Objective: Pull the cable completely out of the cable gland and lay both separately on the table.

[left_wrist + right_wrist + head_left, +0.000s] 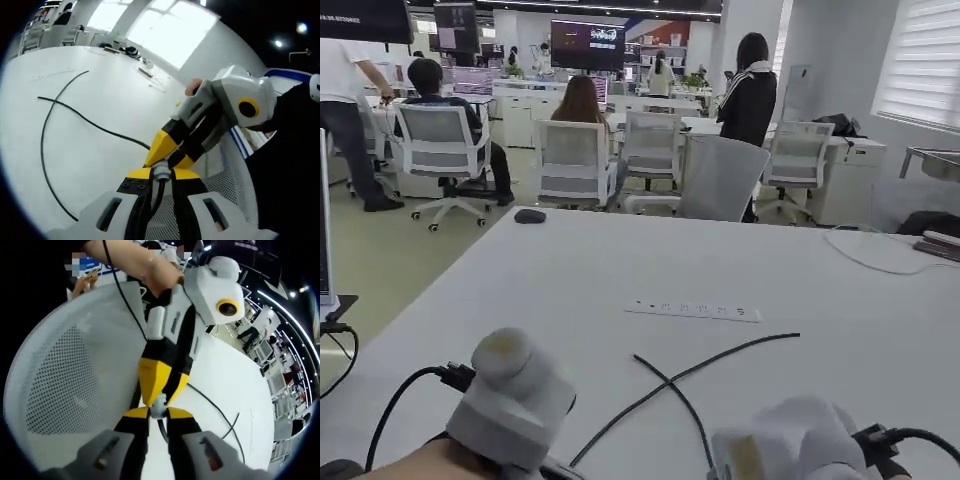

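Observation:
A small grey cable gland [161, 171] sits between the yellow tips of my left gripper [161, 175], which is shut on it. My right gripper [159, 151] comes in from the upper right and meets it tip to tip. In the right gripper view the same gland [159, 409] lies between the closed tips of my right gripper [159, 415], with the left gripper [156, 396] above. The black cable [60, 107] runs from the gland across the white table [620, 270] and crosses itself [665, 380]. Both gripper housings [510, 400] sit at the near table edge.
A white power strip [692, 311] lies mid-table, a dark mouse [529, 216] at the far edge, a thin white cable [865, 262] at the right. A white mesh chair back [65, 385] is under the grippers. Office chairs [572, 160] and people fill the room beyond.

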A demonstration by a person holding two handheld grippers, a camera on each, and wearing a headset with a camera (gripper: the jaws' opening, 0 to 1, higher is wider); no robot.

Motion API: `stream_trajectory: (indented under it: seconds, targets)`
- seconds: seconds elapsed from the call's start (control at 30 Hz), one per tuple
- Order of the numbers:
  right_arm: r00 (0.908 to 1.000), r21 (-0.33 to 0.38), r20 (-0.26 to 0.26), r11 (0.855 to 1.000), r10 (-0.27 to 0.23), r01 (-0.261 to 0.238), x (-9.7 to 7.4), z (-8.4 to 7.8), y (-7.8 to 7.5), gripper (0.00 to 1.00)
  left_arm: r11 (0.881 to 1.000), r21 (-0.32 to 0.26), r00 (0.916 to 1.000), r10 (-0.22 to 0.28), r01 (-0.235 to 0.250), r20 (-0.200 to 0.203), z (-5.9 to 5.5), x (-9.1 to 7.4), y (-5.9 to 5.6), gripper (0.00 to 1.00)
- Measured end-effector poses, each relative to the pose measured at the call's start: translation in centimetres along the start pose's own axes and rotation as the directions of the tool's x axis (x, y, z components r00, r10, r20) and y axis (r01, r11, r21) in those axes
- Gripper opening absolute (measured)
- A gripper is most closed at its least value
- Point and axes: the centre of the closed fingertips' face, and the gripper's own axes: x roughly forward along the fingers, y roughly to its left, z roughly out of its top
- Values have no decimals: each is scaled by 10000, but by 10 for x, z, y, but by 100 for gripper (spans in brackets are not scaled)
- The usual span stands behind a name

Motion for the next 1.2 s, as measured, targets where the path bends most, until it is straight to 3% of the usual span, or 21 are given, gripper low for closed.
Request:
stream_trajectory:
  seconds: [0.1,0.17,0.27,0.4,0.47,0.5,0.63,0.67,0.83,0.9,1.07,1.2]
  targets:
    - [9998,-118,25,9997,-219,219,0,0,1,11,9980,-634,9999,-43,50,107,-2,0,0,15]
    - [9995,-84,55,9995,-310,310,1,0,1,11,9972,-739,9999,-59,69,135,-3,0,0,15]
    - [9996,287,81,9992,-288,285,1,1,1,12,9988,-493,9999,46,-41,115,-4,1,-3,15]
    - [9993,702,-32,9968,-372,373,-3,-3,-1,20,9958,618,9976,662,-673,202,-1,-3,-4,15]
    - [9983,1140,-162,9918,-564,579,-7,-9,-2,24,9885,1107,9946,1002,-1028,285,1,-6,-6,15]
    - [9967,1276,-242,9886,-778,803,-8,-13,-3,24,9793,1584,9920,1236,-1260,251,1,-8,-7,15]
    - [9887,1594,-495,9761,-1418,1480,-8,-21,-4,24,9328,3007,9788,2045,-1987,125,0,-10,-6,16]
    - [9865,1516,-518,9752,-1553,1615,-7,-21,-3,24,9165,3426,9764,2157,-2067,120,-1,-9,-8,16]
    - [9814,1199,-561,9746,-1835,1891,-3,-21,-3,15,8876,4067,9717,2361,-2165,20,-6,-4,-13,16]
    - [9759,1017,-577,9712,-2103,2153,-5,-22,-7,5,8856,4115,9706,2405,-2155,-93,-10,-3,-12,16]
    - [9732,1138,-659,9673,-2203,2266,-6,-27,-6,5,8761,4223,9666,2561,-2327,12,-11,-6,-9,15]
    - [9730,1237,-691,9659,-2204,2275,-11,-31,-7,5,8770,4218,9673,2534,-2302,10,-12,-8,-9,15]
